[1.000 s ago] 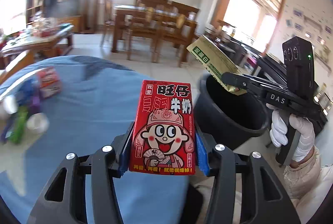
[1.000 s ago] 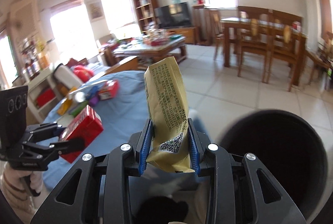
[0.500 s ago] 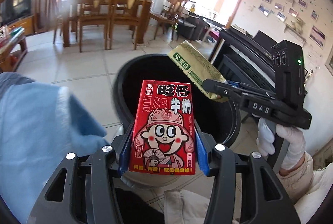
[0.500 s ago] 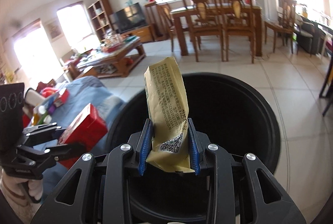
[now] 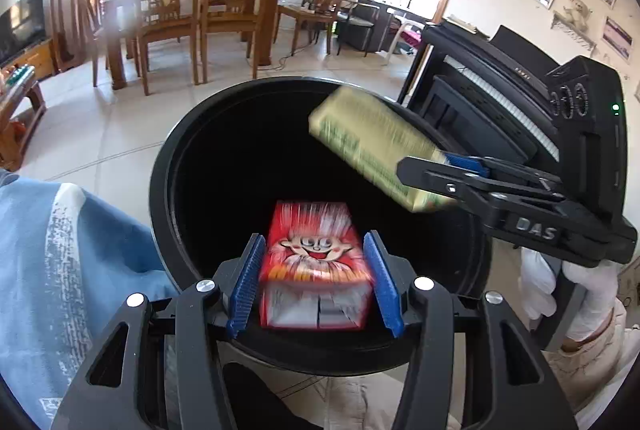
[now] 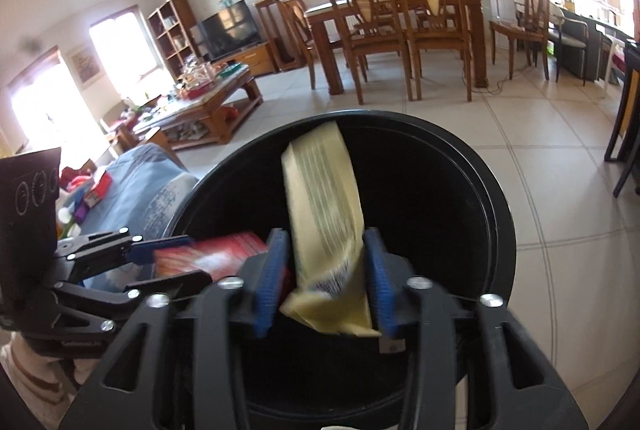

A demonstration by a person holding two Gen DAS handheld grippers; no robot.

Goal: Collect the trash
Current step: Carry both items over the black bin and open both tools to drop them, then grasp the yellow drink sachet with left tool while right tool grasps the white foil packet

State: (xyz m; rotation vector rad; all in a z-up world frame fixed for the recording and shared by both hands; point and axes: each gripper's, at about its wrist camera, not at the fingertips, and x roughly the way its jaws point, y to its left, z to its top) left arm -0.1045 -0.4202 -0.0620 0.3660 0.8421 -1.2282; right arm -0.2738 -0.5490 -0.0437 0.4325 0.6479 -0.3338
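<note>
Two tools, two trash items, one bin. Left tool [image 5: 316, 280]: pads spread, clear gaps either side of the red carton [image 5: 314, 264], which is motion-blurred above the bin [image 5: 160, 166] mouth. Right tool [image 6: 326, 280]: pads spread, yellow packet [image 6: 324, 206] loose between them, blurred, over the same bin. Blue cloth [image 5: 60, 250] lies beside the bin's left rim
</note>
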